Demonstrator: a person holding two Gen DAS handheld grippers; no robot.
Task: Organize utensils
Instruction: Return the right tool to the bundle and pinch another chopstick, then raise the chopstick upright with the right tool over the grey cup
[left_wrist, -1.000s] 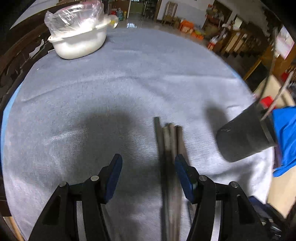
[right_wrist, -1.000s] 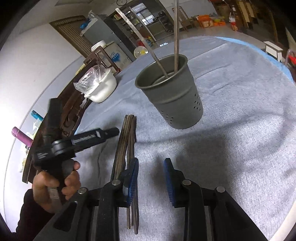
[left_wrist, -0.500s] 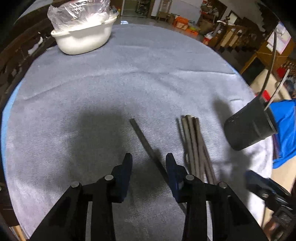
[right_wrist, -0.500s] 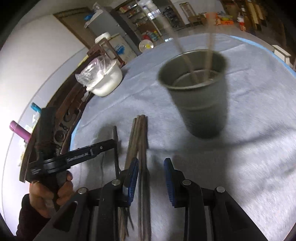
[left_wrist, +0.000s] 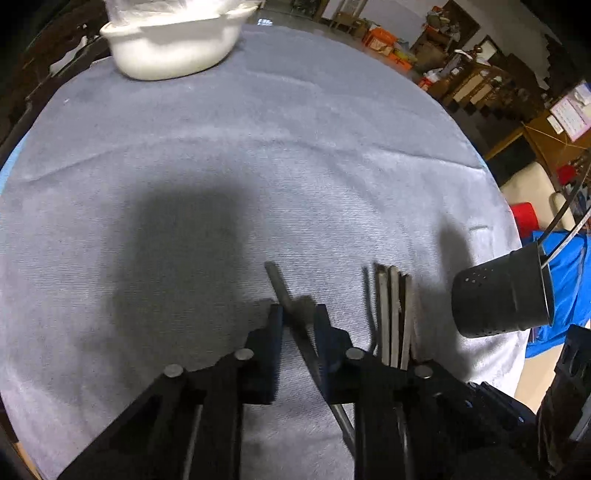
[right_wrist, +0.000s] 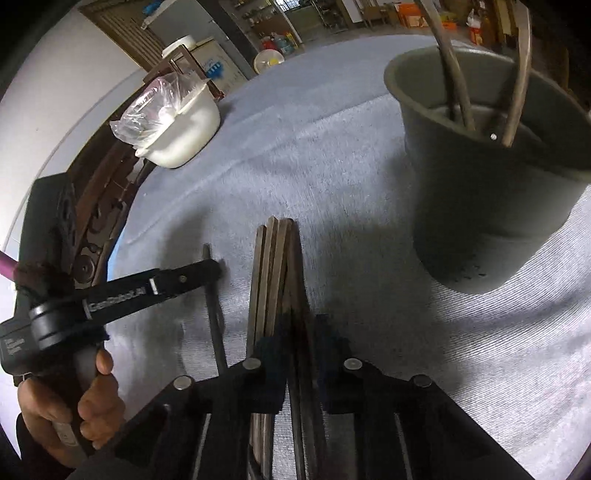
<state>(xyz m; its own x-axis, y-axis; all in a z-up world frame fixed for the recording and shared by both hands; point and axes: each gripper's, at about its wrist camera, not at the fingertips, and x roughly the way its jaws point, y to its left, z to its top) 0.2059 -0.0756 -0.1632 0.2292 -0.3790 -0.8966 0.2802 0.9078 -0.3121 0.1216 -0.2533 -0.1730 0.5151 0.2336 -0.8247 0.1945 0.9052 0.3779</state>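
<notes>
Cloth of grey-blue ribbed fabric (left_wrist: 295, 147) covers the whole round table. Far on the left stands a white ceramic bowl with a clear plastic bag over it (right_wrist: 177, 125). On the right stands a dark grey perforated metal utensil cup (right_wrist: 491, 206), already with two long handles inside. Between them, near the grippers, lies a bundle of dark flat chopsticks (right_wrist: 275, 266), and just left of it one single dark chopstick (left_wrist: 291, 314) lies apart and at an angle.

The left gripper (left_wrist: 299, 314) has this single stick between its blue pads, and the jaws are closing on it; it looks almost pinched. The right gripper (right_wrist: 297, 332) is pressed together on one stick at the right edge of the bundle.

The risk, I think, is in the lifting. Each stick is thin and held near one end, so it can turn in the pads and slip out. The right gripper may also drag the neighbouring sticks, because they touch. When going to the cup, a tilted stick can hit the rim or the handles and push the cup over.
</notes>
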